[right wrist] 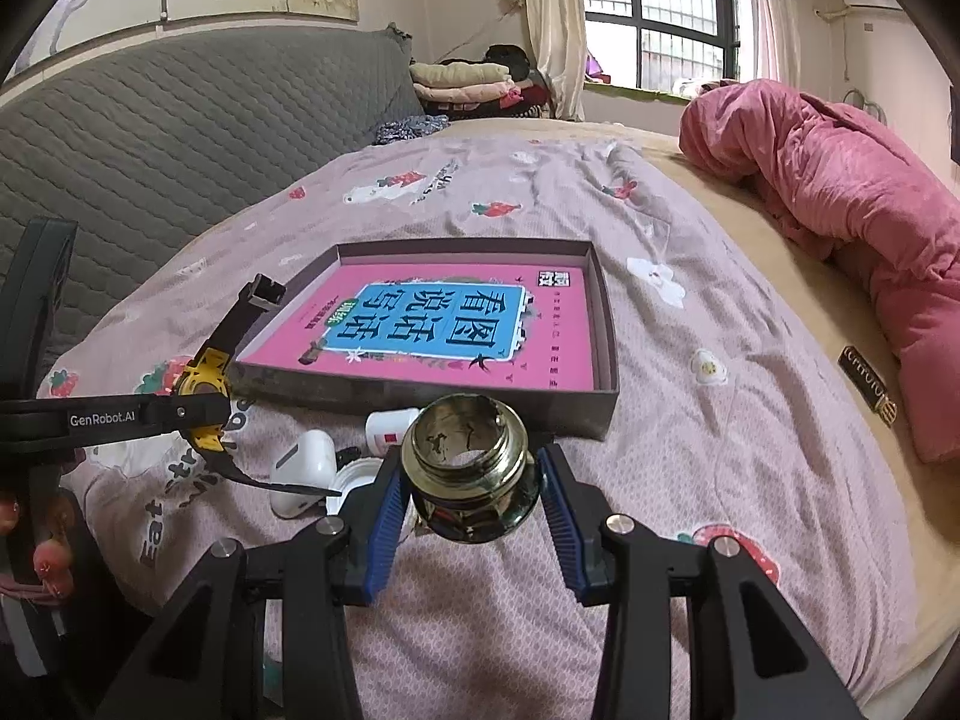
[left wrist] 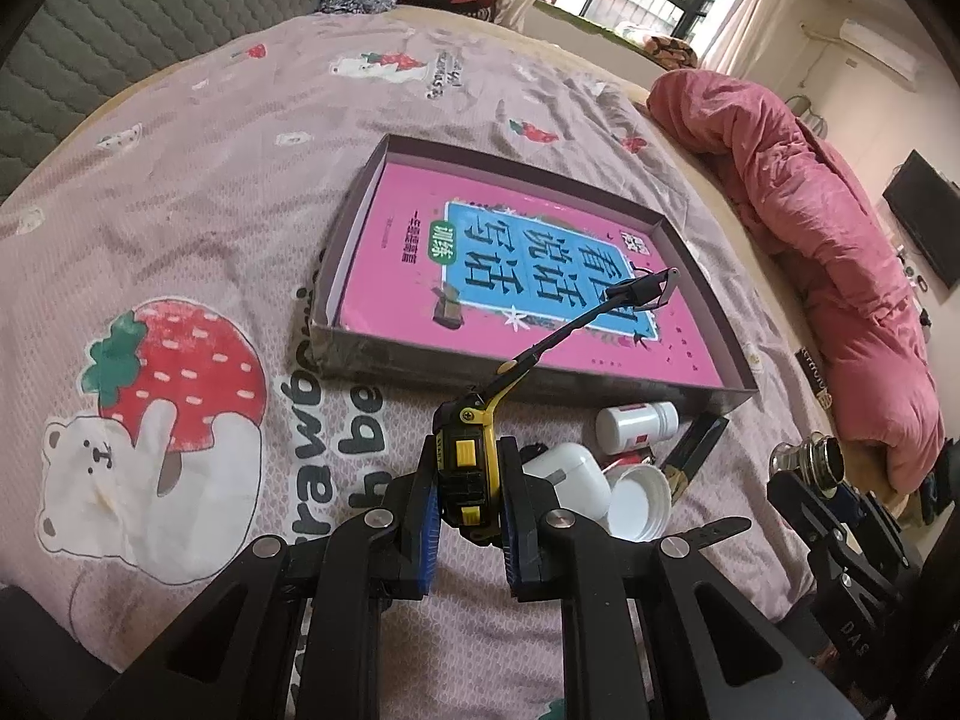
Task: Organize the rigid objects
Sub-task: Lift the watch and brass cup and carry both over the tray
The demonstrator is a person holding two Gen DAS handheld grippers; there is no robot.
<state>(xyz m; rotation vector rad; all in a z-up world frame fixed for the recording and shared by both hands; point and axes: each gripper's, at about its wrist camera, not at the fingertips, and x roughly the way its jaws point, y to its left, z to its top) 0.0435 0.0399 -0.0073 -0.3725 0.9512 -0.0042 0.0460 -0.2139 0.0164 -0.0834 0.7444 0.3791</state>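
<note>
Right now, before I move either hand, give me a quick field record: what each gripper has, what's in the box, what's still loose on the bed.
left gripper: shut on yellow-black watch, strap sticking out toward the box
right gripper: shut on brass threaded fitting
box: open, holds only the pink book
loose on bedspread: white earbud case, white bottle, white cap, dark gold-tipped stick

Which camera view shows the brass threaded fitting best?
The right wrist view: the brass threaded fitting fills the middle, held between the right hand-held gripper's blue pads, with its open threaded mouth visible. The left wrist view shows the fitting only small, from the side, near the right edge.
</note>
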